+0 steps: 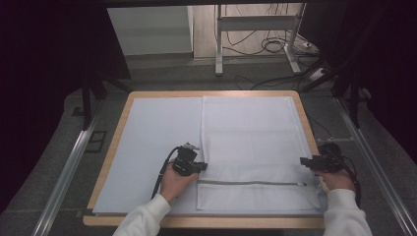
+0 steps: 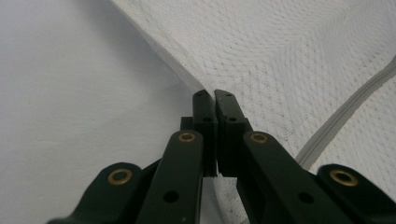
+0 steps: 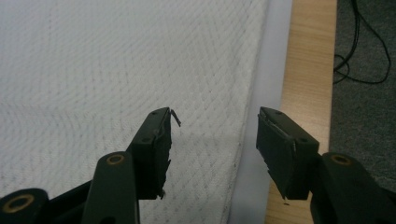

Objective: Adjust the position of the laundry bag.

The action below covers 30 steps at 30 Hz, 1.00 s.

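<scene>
A white mesh laundry bag [image 1: 251, 137] lies flat on the right half of a white mat [image 1: 157, 137], with a grey zipper [image 1: 251, 183] running across near its front edge. My left gripper [image 1: 202, 166] sits at the bag's left edge, just above the zipper's end. In the left gripper view its jaws [image 2: 214, 95] are shut on that edge of the bag [image 2: 280, 56], and the zipper [image 2: 345, 112] curves off to the right. My right gripper [image 1: 302, 161] is at the bag's right edge. Its jaws [image 3: 215, 116] stand open, one on each side of the edge of the bag [image 3: 93, 60].
The mat covers a wooden table [image 1: 110, 152] whose bare rim [image 3: 310, 60] shows right of the bag. Grey floor with cables [image 3: 359, 51] lies beyond it. Metal rails [image 1: 69, 167] flank the table and a desk frame [image 1: 255, 44] stands behind it.
</scene>
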Each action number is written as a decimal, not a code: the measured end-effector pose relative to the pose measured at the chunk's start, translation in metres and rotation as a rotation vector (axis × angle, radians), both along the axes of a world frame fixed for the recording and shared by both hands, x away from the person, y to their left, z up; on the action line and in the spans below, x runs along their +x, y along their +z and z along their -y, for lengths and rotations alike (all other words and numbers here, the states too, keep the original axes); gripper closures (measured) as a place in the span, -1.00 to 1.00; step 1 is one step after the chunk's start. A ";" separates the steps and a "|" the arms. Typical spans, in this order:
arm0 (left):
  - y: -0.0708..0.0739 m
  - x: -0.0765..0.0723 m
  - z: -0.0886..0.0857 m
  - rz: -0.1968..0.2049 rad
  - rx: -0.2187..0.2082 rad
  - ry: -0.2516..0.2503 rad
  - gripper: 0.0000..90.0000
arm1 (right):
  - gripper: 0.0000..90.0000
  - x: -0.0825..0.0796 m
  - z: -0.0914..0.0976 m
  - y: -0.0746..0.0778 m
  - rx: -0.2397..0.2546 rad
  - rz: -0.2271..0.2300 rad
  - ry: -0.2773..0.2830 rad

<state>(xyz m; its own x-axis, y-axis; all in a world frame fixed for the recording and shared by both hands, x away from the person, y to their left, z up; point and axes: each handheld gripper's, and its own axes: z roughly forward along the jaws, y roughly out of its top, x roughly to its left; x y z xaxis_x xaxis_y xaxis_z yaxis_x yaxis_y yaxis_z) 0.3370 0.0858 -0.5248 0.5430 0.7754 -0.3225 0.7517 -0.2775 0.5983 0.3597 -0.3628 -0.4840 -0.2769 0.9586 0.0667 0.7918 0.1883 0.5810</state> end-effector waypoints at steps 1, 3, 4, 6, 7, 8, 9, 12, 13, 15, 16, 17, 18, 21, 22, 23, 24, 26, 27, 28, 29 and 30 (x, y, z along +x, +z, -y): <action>0.000 0.000 0.000 -0.001 -0.001 -0.001 0.97 | 0.00 0.001 -0.001 -0.003 -0.016 -0.006 -0.004; 0.000 0.000 -0.001 -0.001 0.006 -0.010 0.97 | 0.01 0.002 -0.001 -0.005 -0.023 -0.011 -0.003; 0.000 0.000 -0.001 -0.001 0.001 -0.007 0.97 | 0.01 0.002 -0.001 -0.007 -0.022 -0.014 -0.002; 0.000 0.000 -0.001 -0.001 -0.002 -0.004 0.97 | 0.03 0.003 -0.002 -0.008 -0.028 -0.021 0.000; 0.000 0.001 -0.001 -0.003 0.005 -0.011 0.97 | 0.04 0.003 -0.002 -0.009 -0.033 -0.023 0.002; 0.000 0.001 -0.001 -0.003 0.005 -0.011 0.97 | 0.04 0.003 -0.002 -0.009 -0.033 -0.023 0.002; 0.000 0.001 -0.001 -0.003 0.004 -0.011 0.97 | 0.06 0.004 -0.003 -0.011 -0.044 -0.032 0.002; 0.000 0.001 -0.001 -0.004 0.003 -0.012 0.97 | 0.09 0.004 -0.004 -0.012 -0.049 -0.037 0.001; 0.000 0.001 -0.001 -0.004 0.003 -0.012 0.97 | 0.11 0.005 -0.004 -0.013 -0.056 -0.039 0.004; 0.000 0.001 -0.001 -0.004 0.003 -0.012 0.97 | 0.13 0.005 -0.005 -0.014 -0.058 -0.042 0.003; 0.000 0.001 -0.001 -0.005 0.002 -0.013 0.97 | 0.14 0.005 -0.006 -0.014 -0.060 -0.042 0.004; 0.000 0.001 -0.001 -0.006 0.003 -0.012 0.97 | 0.17 0.005 -0.006 -0.014 -0.067 -0.040 0.003; -0.001 0.001 0.000 -0.006 -0.006 -0.004 0.97 | 0.26 0.005 -0.007 -0.014 -0.084 -0.039 0.002; -0.001 0.001 -0.001 -0.006 -0.003 -0.008 0.97 | 0.36 0.005 -0.009 -0.014 -0.097 -0.040 0.002; -0.001 0.001 -0.001 -0.006 -0.003 -0.008 0.97 | 0.42 0.005 -0.011 -0.013 -0.102 -0.041 0.008; -0.001 0.001 -0.001 -0.006 -0.003 -0.008 0.97 | 0.49 0.005 -0.012 -0.013 -0.105 -0.042 0.014; 0.000 0.001 -0.001 -0.007 0.000 -0.011 0.97 | 0.54 0.005 -0.013 -0.013 -0.107 -0.044 0.017; 0.000 0.001 -0.001 -0.007 0.003 -0.013 0.97 | 0.62 0.005 -0.014 -0.013 -0.101 -0.050 0.025; 0.000 0.001 -0.001 -0.007 0.003 -0.013 0.97 | 0.66 0.005 -0.014 -0.013 -0.098 -0.051 0.027; 0.000 0.001 -0.001 -0.007 0.002 -0.012 0.97 | 0.73 0.005 -0.014 -0.013 -0.094 -0.052 0.028; 0.000 0.001 -0.001 -0.007 0.003 -0.013 0.97 | 0.77 0.005 -0.014 -0.013 -0.088 -0.054 0.032; 0.000 0.001 -0.001 -0.007 0.003 -0.013 0.97 | 0.83 0.005 -0.014 -0.013 -0.084 -0.055 0.034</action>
